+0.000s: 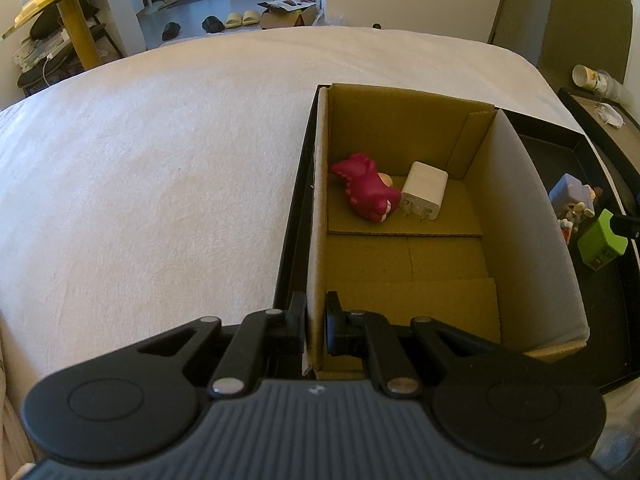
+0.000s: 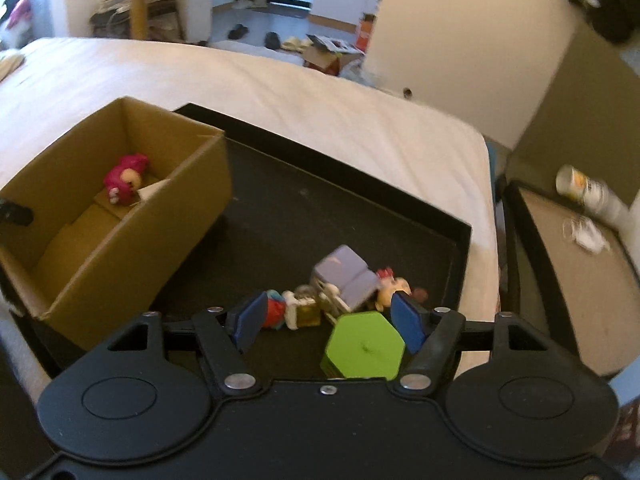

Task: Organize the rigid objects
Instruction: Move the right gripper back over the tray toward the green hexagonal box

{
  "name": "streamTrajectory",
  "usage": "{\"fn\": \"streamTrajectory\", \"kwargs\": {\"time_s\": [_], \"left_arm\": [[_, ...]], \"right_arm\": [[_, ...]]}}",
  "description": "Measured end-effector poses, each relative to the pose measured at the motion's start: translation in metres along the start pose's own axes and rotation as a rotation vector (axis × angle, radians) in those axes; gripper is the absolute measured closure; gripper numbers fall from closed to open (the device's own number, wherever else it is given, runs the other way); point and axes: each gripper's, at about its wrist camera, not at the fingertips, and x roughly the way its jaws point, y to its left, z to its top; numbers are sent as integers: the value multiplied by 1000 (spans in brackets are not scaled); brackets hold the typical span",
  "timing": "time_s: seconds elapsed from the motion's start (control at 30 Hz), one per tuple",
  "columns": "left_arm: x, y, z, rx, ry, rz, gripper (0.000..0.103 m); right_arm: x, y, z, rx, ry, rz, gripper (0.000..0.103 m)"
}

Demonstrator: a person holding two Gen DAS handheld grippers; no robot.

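Observation:
A cardboard box [image 1: 400, 128] stands in the left part of a black tray [image 2: 320, 200] on the bed. Inside it lie a pink dinosaur toy [image 1: 368, 190] and a white charger plug [image 1: 424, 190]. My left gripper [image 1: 314, 320] is shut on the box's near left wall. My right gripper [image 2: 328, 322] hangs open over a cluster of small toys at the tray's right end. A green hexagonal box [image 2: 362, 344] sits between its blue pads, close to the right one. Behind it lie a purple block toy [image 2: 344, 276] and small figures [image 2: 304, 308].
The white bed cover [image 1: 160, 160] spreads wide to the left of the tray. To the right stands a side table [image 2: 560, 260] with a tipped cup [image 2: 580, 184]. A brown cardboard panel [image 2: 580, 100] leans behind it.

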Motion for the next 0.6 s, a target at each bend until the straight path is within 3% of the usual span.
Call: {"fn": "streamTrajectory", "kwargs": {"time_s": [0.6], "left_arm": [[2, 2, -1, -11, -1, -5, 94]], "right_arm": [[44, -40, -15, 232, 121, -22, 35]]}}
